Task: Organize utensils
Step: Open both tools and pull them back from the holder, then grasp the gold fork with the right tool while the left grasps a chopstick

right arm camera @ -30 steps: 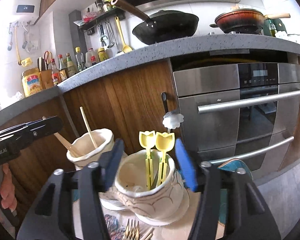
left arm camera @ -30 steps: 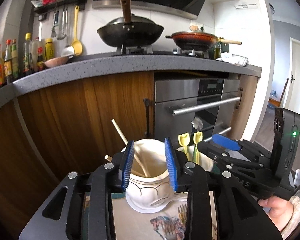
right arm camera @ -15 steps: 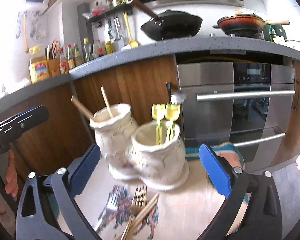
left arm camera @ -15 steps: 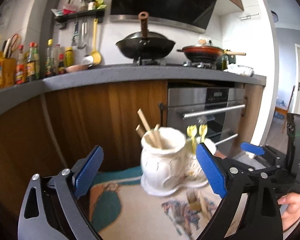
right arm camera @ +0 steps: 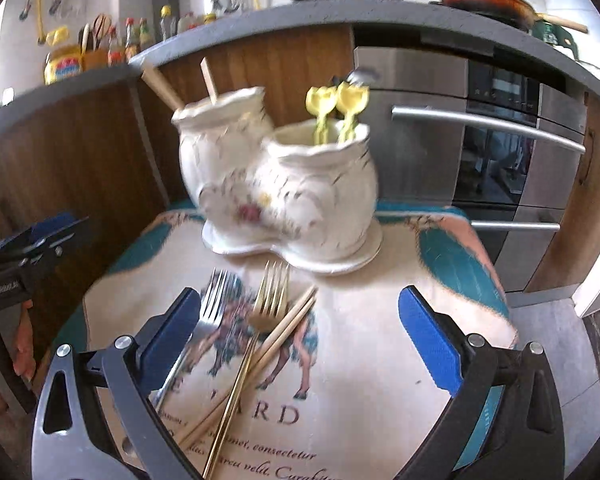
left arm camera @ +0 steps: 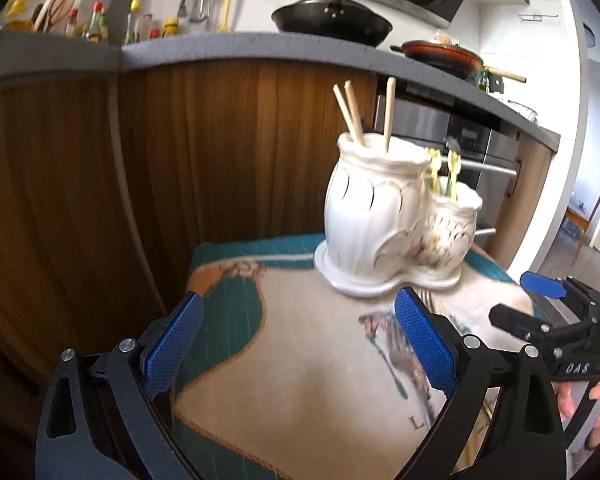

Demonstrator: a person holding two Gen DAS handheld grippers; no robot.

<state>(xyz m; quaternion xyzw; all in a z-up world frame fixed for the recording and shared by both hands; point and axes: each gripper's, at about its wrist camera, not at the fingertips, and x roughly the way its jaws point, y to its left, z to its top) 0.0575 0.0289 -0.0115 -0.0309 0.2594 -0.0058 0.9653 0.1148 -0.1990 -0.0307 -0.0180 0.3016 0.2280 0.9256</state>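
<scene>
Both tools, left and right, hang wide open and empty. Forks and chopsticks lie on the bench before the twin-cup holder, probably awaiting sorting.

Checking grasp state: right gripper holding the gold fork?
No: the right gripper is open and empty, and the gold fork lies on the mat.

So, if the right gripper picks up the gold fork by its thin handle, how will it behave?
The gold fork looks like rigid metal, so probably stiff. Its polished, slim handle may slip or pivot. It overlaps the chopsticks, which could shift.
</scene>
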